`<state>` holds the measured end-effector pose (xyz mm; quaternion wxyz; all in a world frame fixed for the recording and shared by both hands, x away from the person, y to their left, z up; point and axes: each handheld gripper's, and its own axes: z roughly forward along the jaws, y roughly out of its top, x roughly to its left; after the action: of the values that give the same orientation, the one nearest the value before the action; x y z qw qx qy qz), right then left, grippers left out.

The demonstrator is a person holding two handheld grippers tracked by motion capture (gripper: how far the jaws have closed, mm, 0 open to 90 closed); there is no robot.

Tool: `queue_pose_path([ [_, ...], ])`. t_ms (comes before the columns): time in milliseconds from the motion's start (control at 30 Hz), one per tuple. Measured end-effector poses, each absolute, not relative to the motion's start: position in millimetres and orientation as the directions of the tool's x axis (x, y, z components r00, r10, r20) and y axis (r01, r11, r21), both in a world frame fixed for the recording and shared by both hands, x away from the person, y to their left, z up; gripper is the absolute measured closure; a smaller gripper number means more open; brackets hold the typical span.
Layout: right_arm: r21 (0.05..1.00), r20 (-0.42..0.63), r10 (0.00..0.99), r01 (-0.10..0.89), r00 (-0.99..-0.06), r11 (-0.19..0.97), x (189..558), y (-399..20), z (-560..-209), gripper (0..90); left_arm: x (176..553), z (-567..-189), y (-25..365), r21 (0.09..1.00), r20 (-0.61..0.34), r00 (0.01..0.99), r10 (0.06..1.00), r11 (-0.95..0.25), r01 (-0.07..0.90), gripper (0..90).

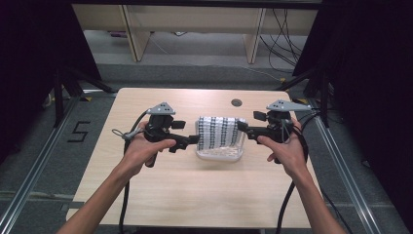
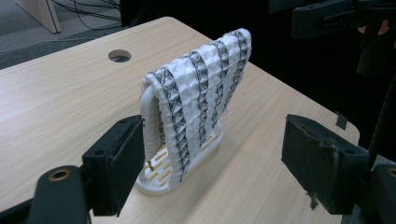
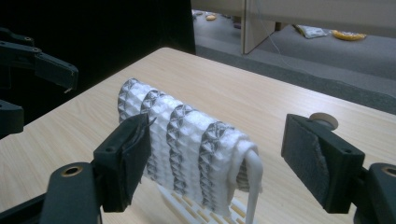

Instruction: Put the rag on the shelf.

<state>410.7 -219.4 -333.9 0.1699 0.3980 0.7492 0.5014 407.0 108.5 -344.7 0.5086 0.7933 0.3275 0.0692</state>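
Note:
A white cloth with dark textured stripes hangs over a white rack at the middle of the table. My left gripper sits at the cloth's left end, open, with the cloth and the rack's base ahead between its jaws. At the cloth's right end my right gripper is open too. In the right gripper view the cloth and the rack's upright bar stand between its jaws. Neither gripper holds anything.
The light wooden table has a round cable hole behind the rack. Black curtains flank both sides. Wooden furniture legs and cables lie on the floor beyond the far edge.

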Motion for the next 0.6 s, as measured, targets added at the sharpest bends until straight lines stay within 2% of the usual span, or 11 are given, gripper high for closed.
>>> queue_pose_path([
  [33, 0.893, 0.117, 0.768, 0.405, -0.630, 0.196, 410.6, -220.4, -334.6, 25.0, 405.7, -345.0, 108.6, 0.851, -0.217, 0.773, 0.596, -0.273, 0.449, 19.9],
  [200, 0.886, 0.147, 0.769, 0.429, -0.622, 0.177, 406.3, -219.0, -337.2, 24.9, 400.1, -348.6, 108.2, 0.851, -0.210, 0.776, 0.594, -0.279, 0.444, 18.1],
  [267, 0.892, 0.107, 0.766, 0.401, -0.633, 0.207, 406.9, -220.5, -338.6, 24.8, 397.0, -350.5, 107.8, 0.849, -0.203, 0.778, 0.594, -0.288, 0.442, 17.4],
  [600, 0.895, 0.119, 0.765, 0.402, -0.633, 0.194, 396.5, -220.4, -341.9, 24.5, 384.2, -357.4, 110.5, 0.859, -0.195, 0.790, 0.581, -0.288, 0.424, 17.1],
])
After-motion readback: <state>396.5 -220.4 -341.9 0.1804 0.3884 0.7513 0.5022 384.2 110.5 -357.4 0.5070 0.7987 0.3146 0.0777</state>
